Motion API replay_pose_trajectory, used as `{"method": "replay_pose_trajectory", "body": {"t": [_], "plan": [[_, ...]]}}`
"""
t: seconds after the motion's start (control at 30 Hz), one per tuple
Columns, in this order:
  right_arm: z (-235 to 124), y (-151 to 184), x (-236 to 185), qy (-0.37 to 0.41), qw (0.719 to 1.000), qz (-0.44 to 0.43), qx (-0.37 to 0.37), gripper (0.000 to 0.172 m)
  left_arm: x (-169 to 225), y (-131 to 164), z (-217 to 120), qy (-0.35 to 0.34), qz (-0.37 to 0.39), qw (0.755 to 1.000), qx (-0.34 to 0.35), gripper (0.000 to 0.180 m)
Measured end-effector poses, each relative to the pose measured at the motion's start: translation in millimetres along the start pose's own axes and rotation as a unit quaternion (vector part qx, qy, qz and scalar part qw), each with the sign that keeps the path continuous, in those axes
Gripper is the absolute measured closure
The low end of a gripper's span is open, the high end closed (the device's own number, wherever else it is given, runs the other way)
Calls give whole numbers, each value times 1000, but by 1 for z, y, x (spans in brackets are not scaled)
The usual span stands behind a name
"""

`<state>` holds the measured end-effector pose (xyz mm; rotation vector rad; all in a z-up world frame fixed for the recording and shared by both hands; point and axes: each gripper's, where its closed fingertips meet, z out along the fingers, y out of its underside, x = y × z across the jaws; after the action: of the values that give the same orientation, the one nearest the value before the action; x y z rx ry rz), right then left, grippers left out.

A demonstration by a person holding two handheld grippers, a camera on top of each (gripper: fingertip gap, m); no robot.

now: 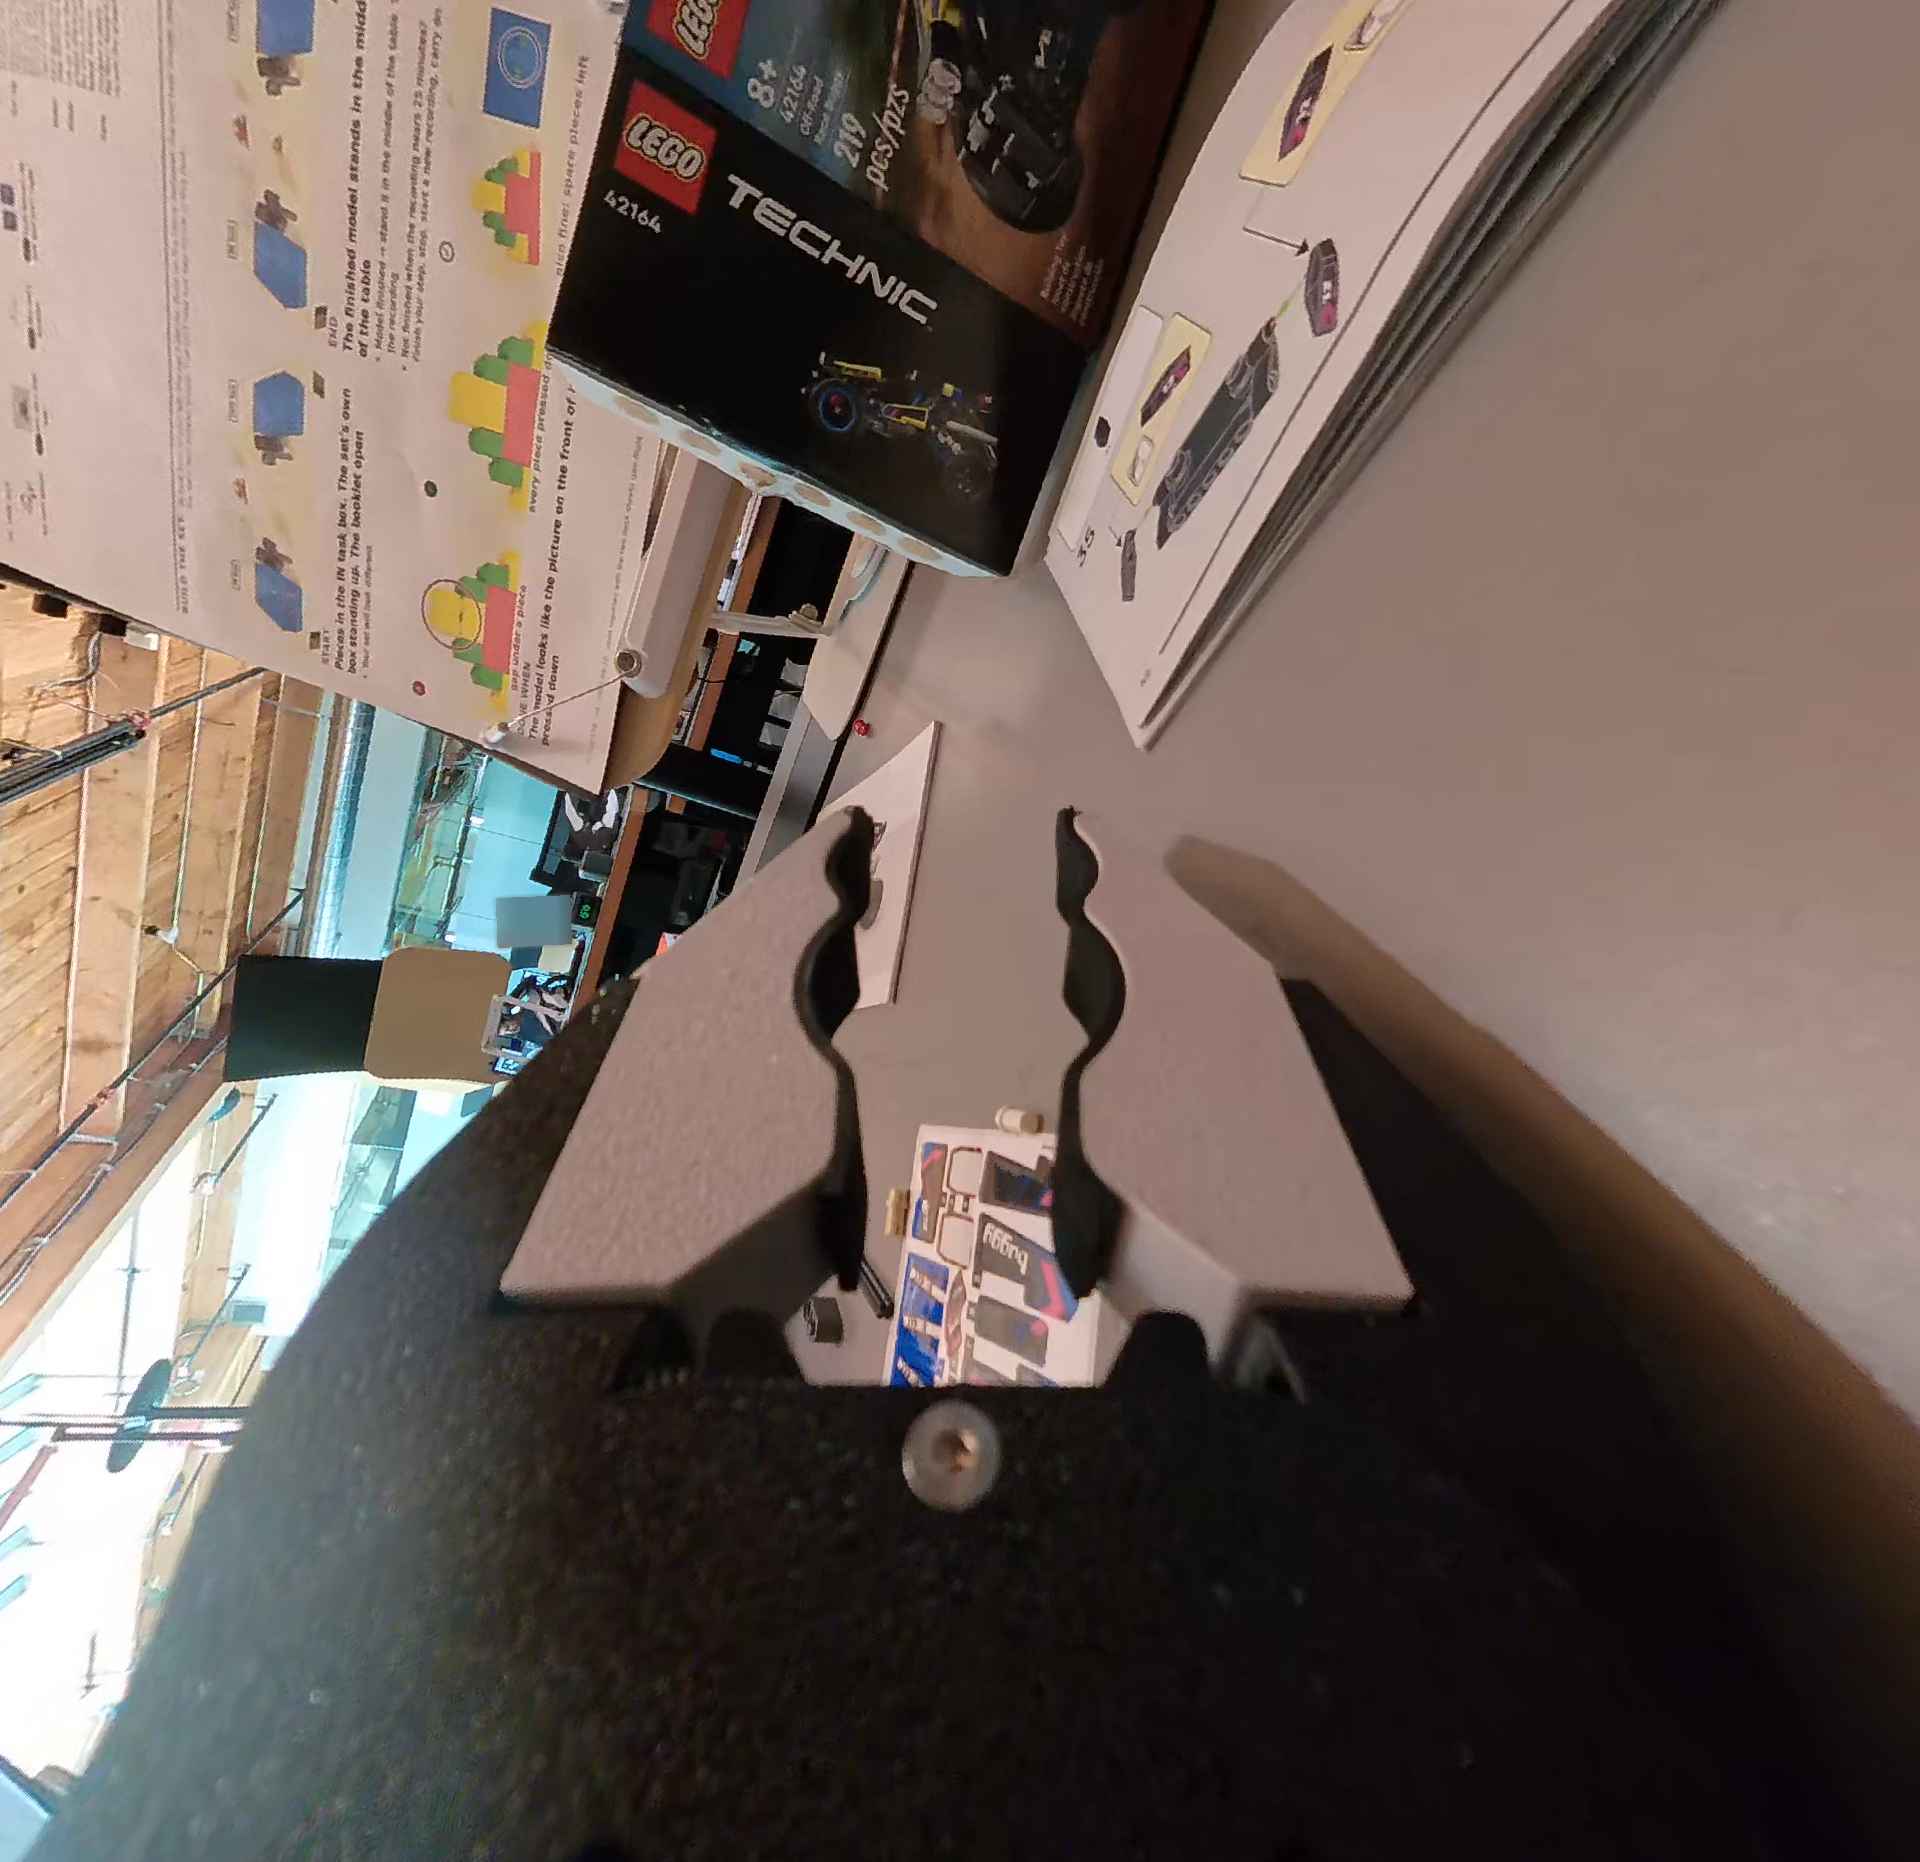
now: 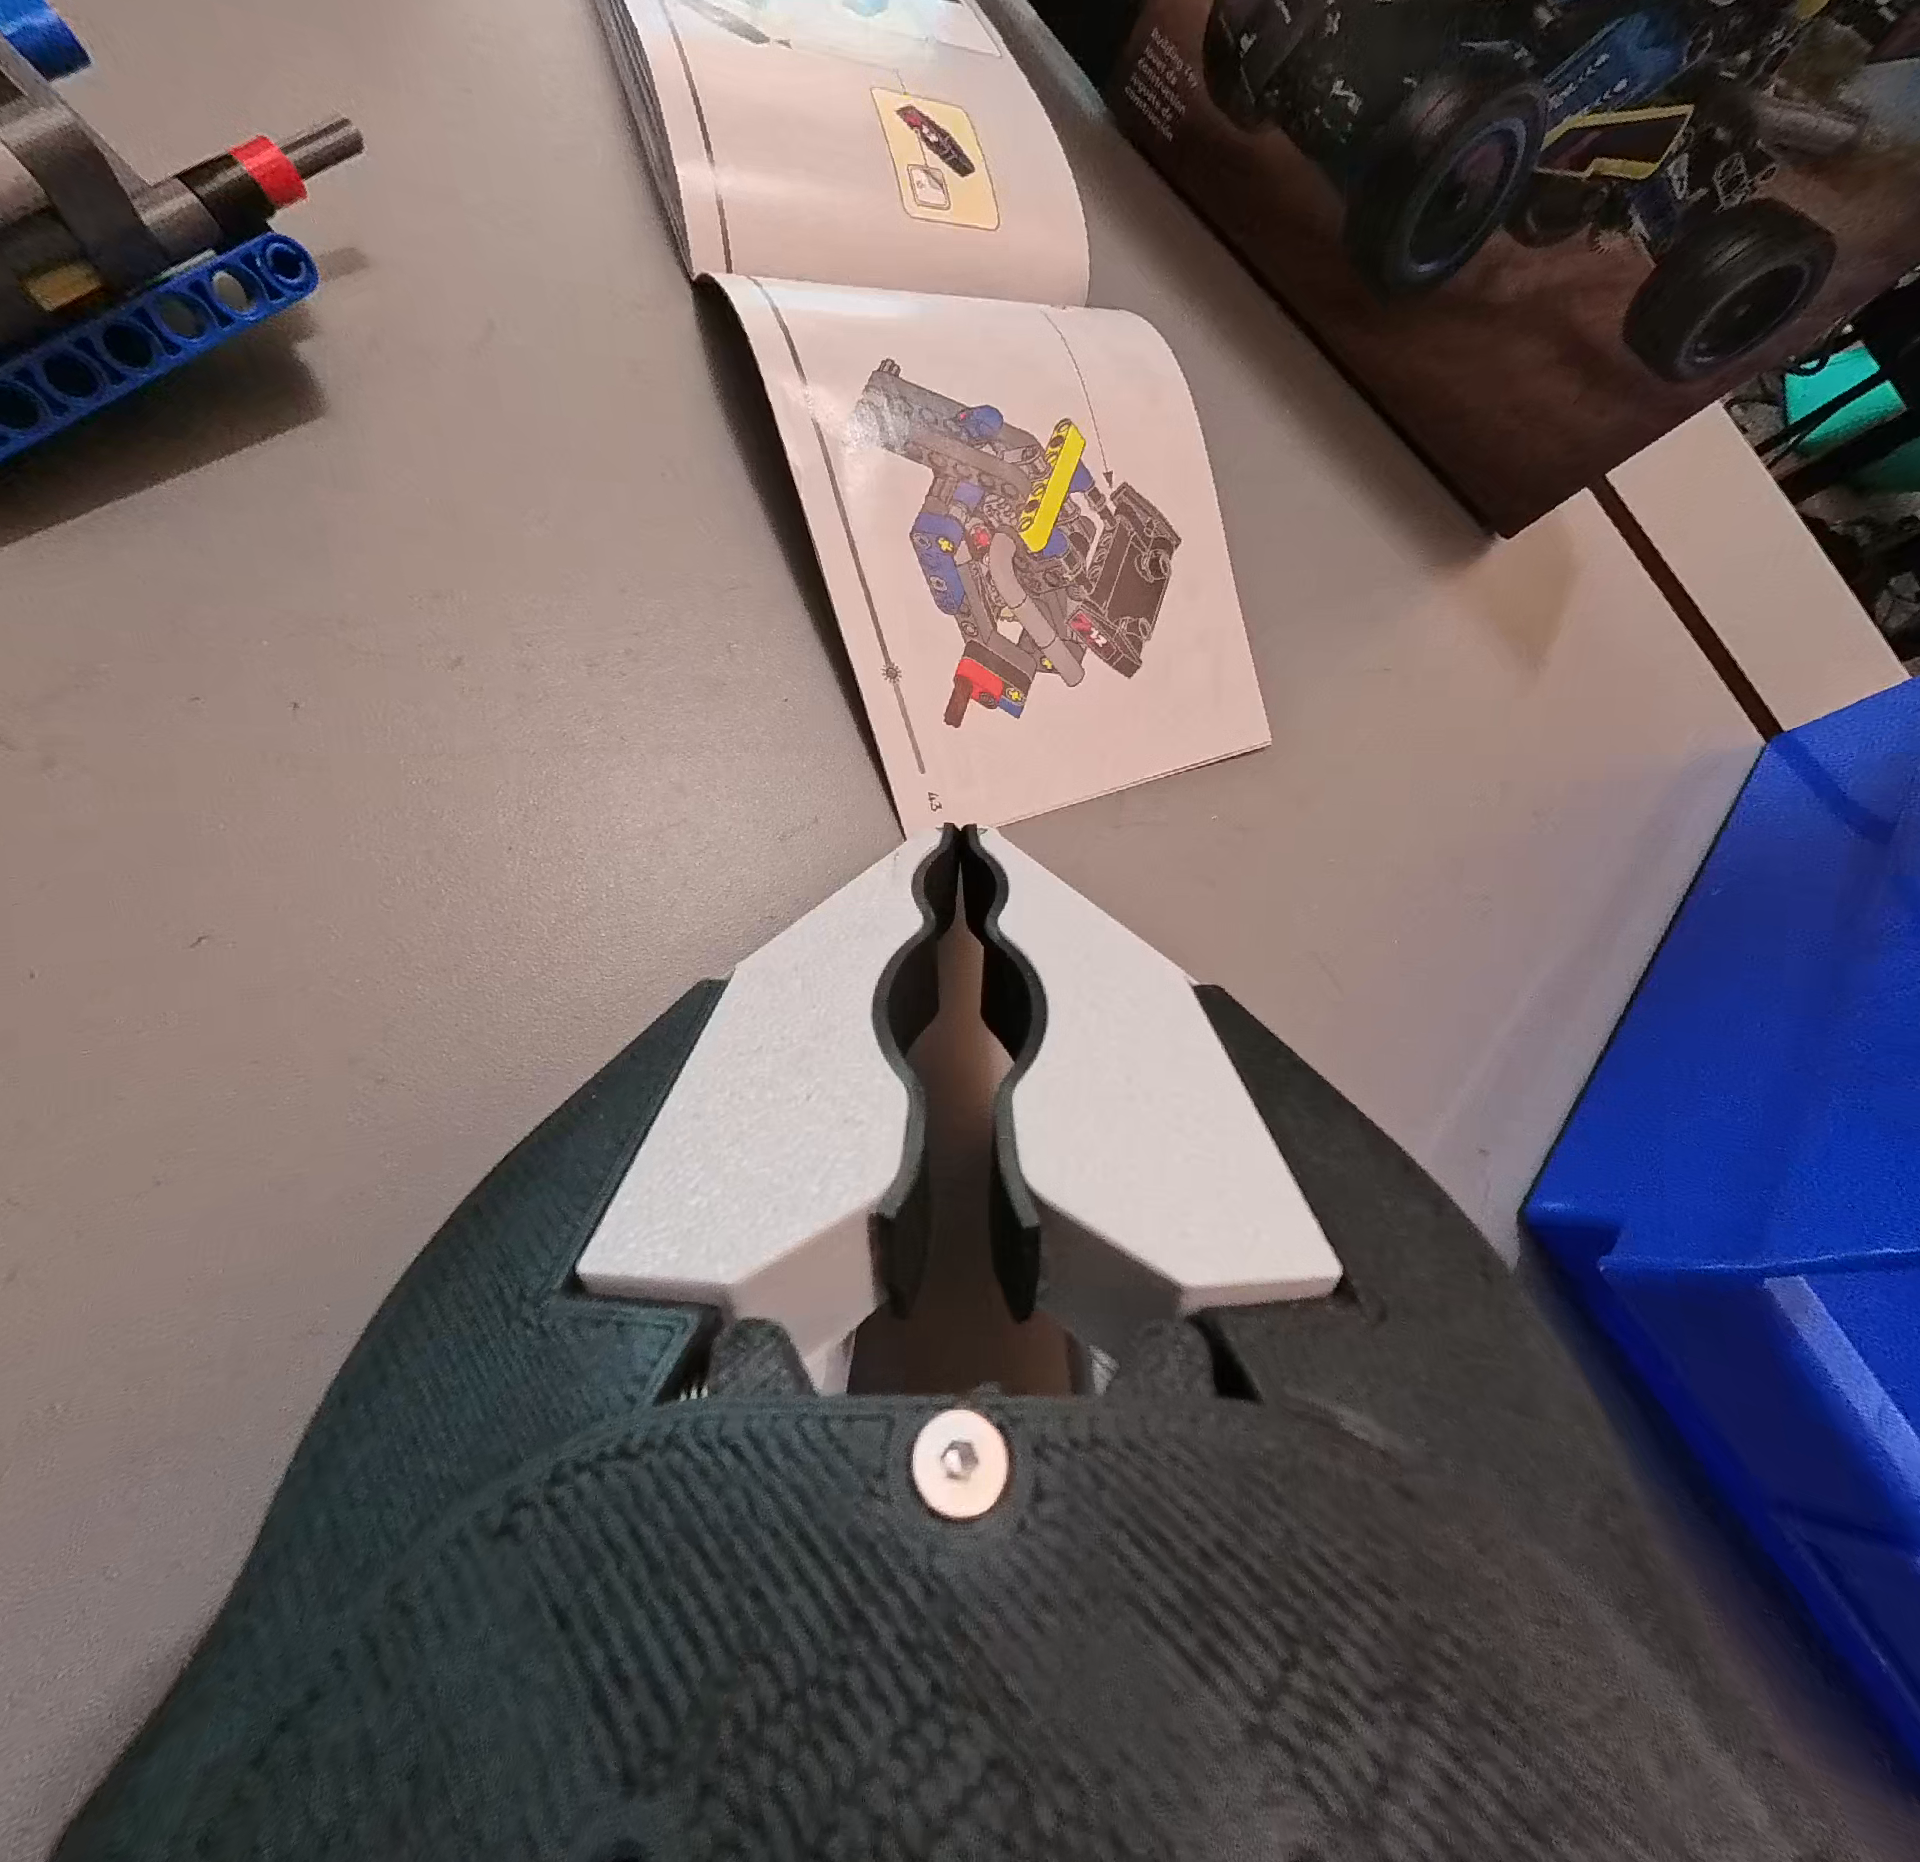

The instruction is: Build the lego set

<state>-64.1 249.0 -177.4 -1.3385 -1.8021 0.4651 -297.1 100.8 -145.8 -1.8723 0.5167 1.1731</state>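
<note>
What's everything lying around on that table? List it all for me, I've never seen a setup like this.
Table: one, grey, under everything.
Instruction booklet: one, white, lying open, its near corner right at the right gripper's tips.
Toy box: one, black with a buggy picture, standing behind the booklet.
Half-built model: one, blue beam with grey, black and red parts, far left in the right wrist view.
Bin: one, blue, at the right edge.
Sticker sheet: one, white with blue and black stickers, beneath the left gripper.
Instruction poster: one, white, hanging behind the box.
Left gripper: fingers apart, nothing between them.
Right gripper: tips shut together.
</note>
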Motion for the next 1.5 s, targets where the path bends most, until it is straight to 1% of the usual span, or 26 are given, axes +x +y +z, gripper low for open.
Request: {"method": "replay_pose_trajectory", "body": {"t": [0.57,0.73,0.8,0.83,0.87,0.9,0.97,1.03,1.07,1.1,1.17,1.2,1.23,1.27,1.3,1.37,1.43,1.5], "plan": [[0,0,0,0,1000,0,0,172,-1,-2,-1,-6,3,1000,6,152],[1,1,1,0,1000,1,0,172,-3,-2,-1,-6,-12,1000,8,153],[1,1,1,1,1000,0,0,172,-7,-6,-4,-6,-41,999,22,153],[1,1,1,1,1000,0,0,172,-9,-10,-7,5,-81,996,37,152],[1,1,1,0,1000,1,0,172,-9,-16,-13,35,-127,990,54,150],[1,1,1,1,1000,0,0,172,-7,-24,-23,77,-170,980,72,147],[1,1,2,1,1000,0,0,172,3,-43,-50,183,-232,948,118,139],[1,2,2,-1,1000,2,-1,172,16,-57,-80,281,-256,914,144,129],[1,2,2,-1,1000,2,-1,172,26,-61,-93,323,-263,897,147,117],[1,2,2,-1,1000,3,-1,172,37,-64,-102,355,-270,884,139,107],[2,2,2,1,1000,1,-1,172,64,-69,-119,417,-260,864,113,100],[2,1,2,3,1000,-1,-1,172,75,-69,-121,430,-242,864,96,101],[2,1,3,4,1000,-3,-1,172,82,-67,-120,429,-221,872,82,104],[2,1,3,5,1000,-3,0,172,86,-68,-118,428,-204,877,80,111],[2,1,3,6,1000,-4,0,172,90,-72,-118,434,-196,875,88,117],[2,1,3,8,1000,-6,0,172,91,-84,-120,450,-211,861,112,119],[2,1,3,12,1000,-11,1,172,87,-96,-121,456,-240,846,138,119],[1,0,0,6,1000,-15,5,172,88,-102,-122,468,-248,836,144,119]]}}
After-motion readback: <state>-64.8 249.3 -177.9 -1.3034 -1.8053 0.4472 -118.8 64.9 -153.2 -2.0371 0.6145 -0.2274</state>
